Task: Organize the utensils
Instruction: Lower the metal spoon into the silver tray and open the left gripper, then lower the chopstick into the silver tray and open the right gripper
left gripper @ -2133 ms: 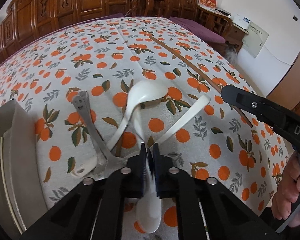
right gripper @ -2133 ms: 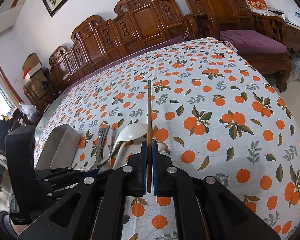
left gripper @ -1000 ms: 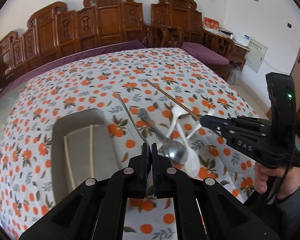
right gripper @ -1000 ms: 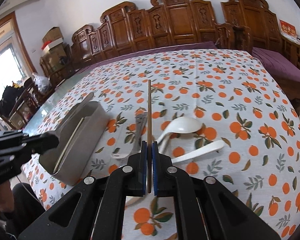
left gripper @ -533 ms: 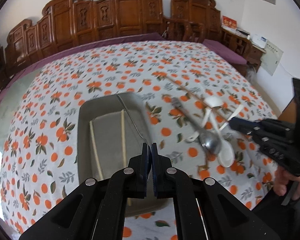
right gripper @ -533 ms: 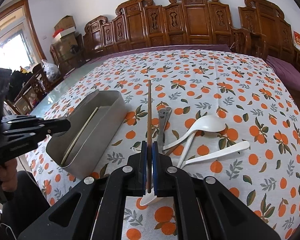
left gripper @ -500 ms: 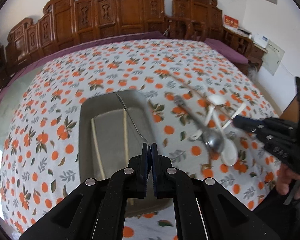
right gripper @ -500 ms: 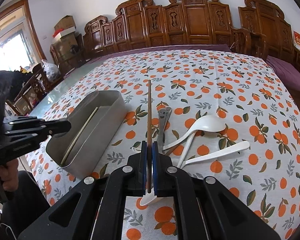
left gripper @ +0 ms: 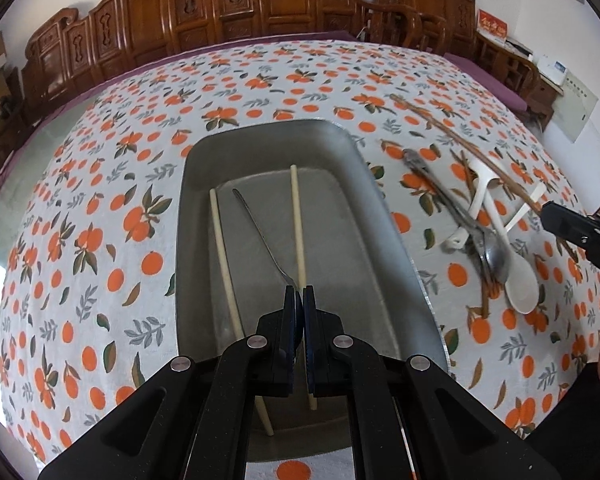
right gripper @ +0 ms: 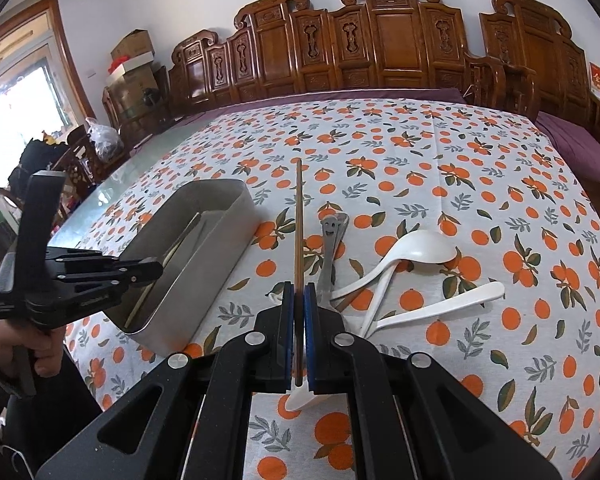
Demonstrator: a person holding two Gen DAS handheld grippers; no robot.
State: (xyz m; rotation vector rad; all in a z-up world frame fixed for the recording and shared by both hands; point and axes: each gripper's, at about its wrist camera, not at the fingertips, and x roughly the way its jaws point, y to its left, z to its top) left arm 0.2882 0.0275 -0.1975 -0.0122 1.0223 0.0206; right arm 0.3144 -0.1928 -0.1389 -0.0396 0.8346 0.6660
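The left tool [left gripper: 299,294] is clamped on a thin metal utensil [left gripper: 260,234], its slim handle slanting up and left over a rectangular brushed-metal tray [left gripper: 380,216] at frame centre. Two pale, round-sectioned chopsticks [left gripper: 298,220] lie lengthwise on the tray floor. The right tool [right gripper: 299,294] is clamped on a dark brown wooden chopstick [right gripper: 299,220] pointing straight up the frame. To its right on the tabletop [right gripper: 460,152], covered with a cloth printed with oranges and leaves, lie a steel utensil with a smiling face on its handle end [right gripper: 330,227] and glossy white plastic soup spoons [right gripper: 424,248]. Only the right wrist view shows the hand [right gripper: 16,344] gripping the left tool; only the left wrist view shows the tray's floor in full. No lettering on either tool can be read.
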